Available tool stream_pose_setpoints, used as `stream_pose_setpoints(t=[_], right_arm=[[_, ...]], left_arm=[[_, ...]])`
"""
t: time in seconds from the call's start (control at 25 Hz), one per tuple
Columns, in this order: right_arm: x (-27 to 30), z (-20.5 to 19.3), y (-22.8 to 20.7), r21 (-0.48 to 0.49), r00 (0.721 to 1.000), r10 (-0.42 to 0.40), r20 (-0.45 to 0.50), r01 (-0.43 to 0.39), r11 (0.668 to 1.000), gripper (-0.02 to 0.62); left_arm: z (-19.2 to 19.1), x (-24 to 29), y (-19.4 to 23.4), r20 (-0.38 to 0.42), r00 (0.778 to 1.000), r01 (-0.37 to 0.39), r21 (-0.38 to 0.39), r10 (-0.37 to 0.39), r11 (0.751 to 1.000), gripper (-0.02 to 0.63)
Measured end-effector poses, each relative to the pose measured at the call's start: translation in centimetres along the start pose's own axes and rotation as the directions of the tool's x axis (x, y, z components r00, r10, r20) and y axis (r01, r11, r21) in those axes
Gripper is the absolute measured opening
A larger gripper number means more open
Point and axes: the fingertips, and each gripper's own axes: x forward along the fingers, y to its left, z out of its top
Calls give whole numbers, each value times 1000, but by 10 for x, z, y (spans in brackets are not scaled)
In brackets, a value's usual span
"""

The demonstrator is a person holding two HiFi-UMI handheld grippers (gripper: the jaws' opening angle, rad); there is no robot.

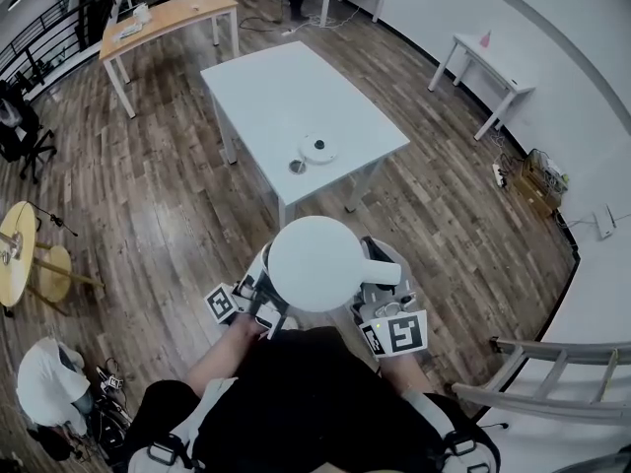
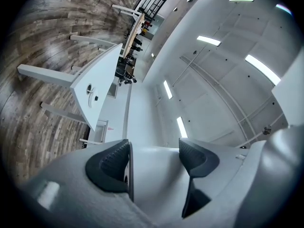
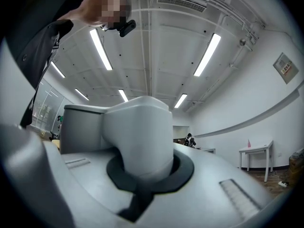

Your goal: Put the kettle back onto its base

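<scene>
I carry a white kettle [image 1: 315, 262] seen from above, low in the head view. My right gripper [image 1: 381, 286] is shut on its handle [image 1: 381, 272]; in the right gripper view the white handle [image 3: 138, 137] rises out of the closed dark pads [image 3: 183, 167]. My left gripper [image 1: 262, 289] sits against the kettle's left side. Its jaws stand apart with nothing between them [image 2: 154, 163], and the kettle's body [image 2: 285, 170] fills the right edge. The round base [image 1: 318, 149] lies on the white table [image 1: 266, 97] ahead, beside a small dark disc [image 1: 297, 167]. The base [image 2: 89, 88] also shows far off.
Wood floor separates me from the white table. A wooden desk [image 1: 168, 18] stands beyond it at the left, and a small white table [image 1: 488, 67] by the right wall. A ladder [image 1: 552, 387] lies at the lower right. A round yellow table [image 1: 15, 254] and a seated person [image 1: 44, 382] are at the left.
</scene>
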Motion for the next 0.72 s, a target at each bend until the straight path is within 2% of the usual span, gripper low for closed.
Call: stream_pose_setpoints(t=[0.36,0.72], right_arm=[[46,-18,1,11,1000,3,-5,-3,1000,3],[89,-38,-34,34,1000,11,-4,-11,999,3]], left_arm=[[44,19,9,2,1000,1,7,-1,1000,334],[68,59,35,15,1000,-17,25,16,1000,334]])
